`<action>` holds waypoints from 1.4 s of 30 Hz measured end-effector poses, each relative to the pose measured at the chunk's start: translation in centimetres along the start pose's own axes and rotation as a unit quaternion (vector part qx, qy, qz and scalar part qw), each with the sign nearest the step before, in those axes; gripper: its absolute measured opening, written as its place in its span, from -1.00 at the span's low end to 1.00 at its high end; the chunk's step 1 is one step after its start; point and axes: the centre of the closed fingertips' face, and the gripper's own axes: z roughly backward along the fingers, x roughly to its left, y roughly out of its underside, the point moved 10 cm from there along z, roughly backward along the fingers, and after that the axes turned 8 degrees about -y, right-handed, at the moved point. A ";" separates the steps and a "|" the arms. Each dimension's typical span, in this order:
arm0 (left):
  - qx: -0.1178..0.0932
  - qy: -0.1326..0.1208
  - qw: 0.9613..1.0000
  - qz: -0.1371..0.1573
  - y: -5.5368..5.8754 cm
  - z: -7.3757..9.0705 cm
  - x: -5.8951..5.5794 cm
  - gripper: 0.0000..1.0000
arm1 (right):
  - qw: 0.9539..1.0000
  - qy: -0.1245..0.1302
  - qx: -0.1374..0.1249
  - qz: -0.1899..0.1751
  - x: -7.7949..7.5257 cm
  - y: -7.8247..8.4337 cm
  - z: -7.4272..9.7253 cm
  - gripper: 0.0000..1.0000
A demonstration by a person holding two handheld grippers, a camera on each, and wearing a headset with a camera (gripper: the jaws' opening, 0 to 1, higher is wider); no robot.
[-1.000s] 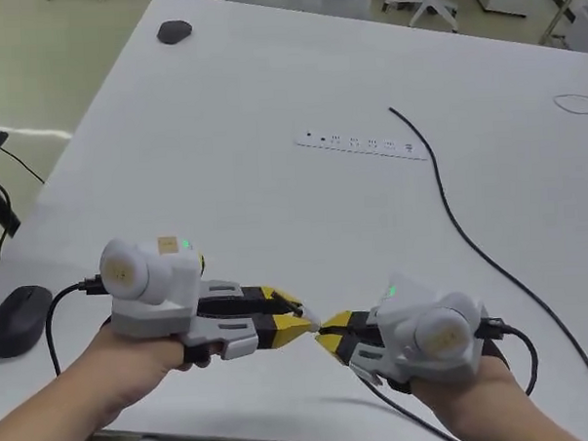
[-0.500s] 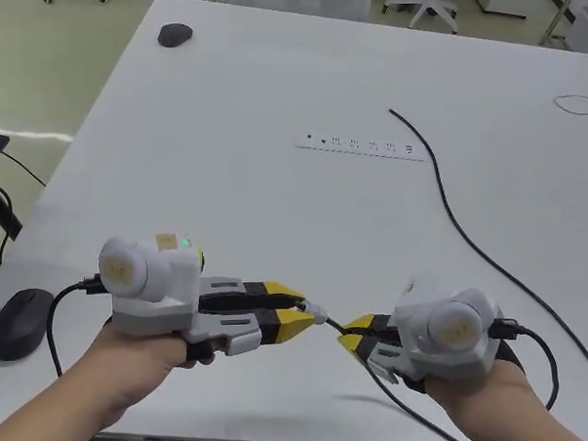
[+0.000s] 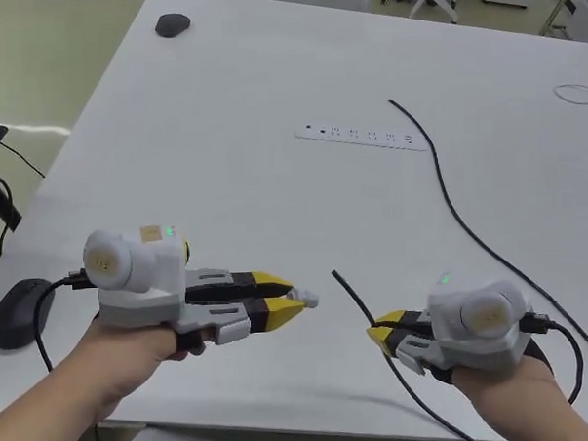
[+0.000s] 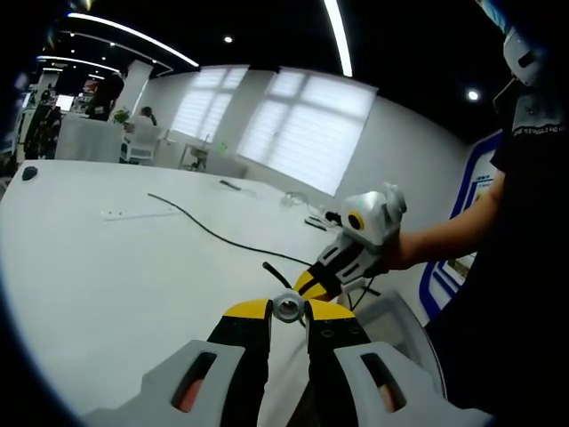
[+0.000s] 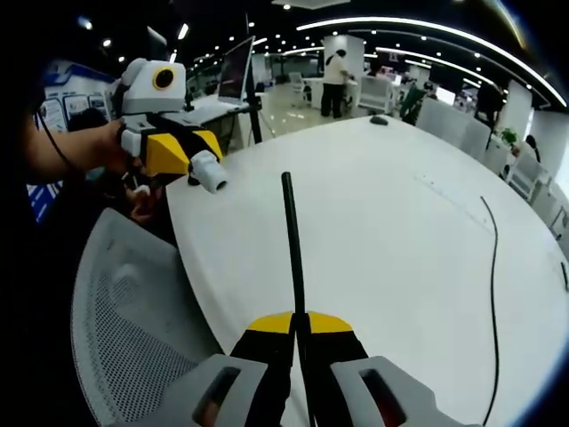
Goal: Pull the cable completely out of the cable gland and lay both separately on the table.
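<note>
Parted: cable (image 3: 348, 290) and cable gland (image 3: 305, 299), held over the near edge of the desk (image 3: 253, 173).
Near: my right claw (image 3: 379, 332) clamped on the black cable, free end up; my left claw (image 3: 294, 302) pinching the gland, clear of the cable. Far: power strip (image 3: 361, 139). Risk: released this close to the edge, the round gland may roll off; the stiff cable could spring back against it.

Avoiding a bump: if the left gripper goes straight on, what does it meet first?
Likely the free stretch of the cable jutting from the right gripper; the cable gland in the left gripper would touch first. Depth is unclear.
</note>
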 end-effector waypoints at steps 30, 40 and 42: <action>0.019 -0.038 0.999 0.002 4.4 -0.8 2.3 -0.70 | 1.000 0.006 0.003 0.024 -2.9 -4.8 -1.1 -1.00; 0.016 -0.046 0.999 0.005 5.0 -0.8 2.6 -0.70 | 1.000 0.021 -0.013 0.012 -5.1 -7.7 -3.1 -1.00; 0.017 -0.046 0.999 0.004 5.1 -0.8 2.6 -0.70 | 1.000 0.023 -0.013 0.013 -5.4 -8.0 -3.6 -1.00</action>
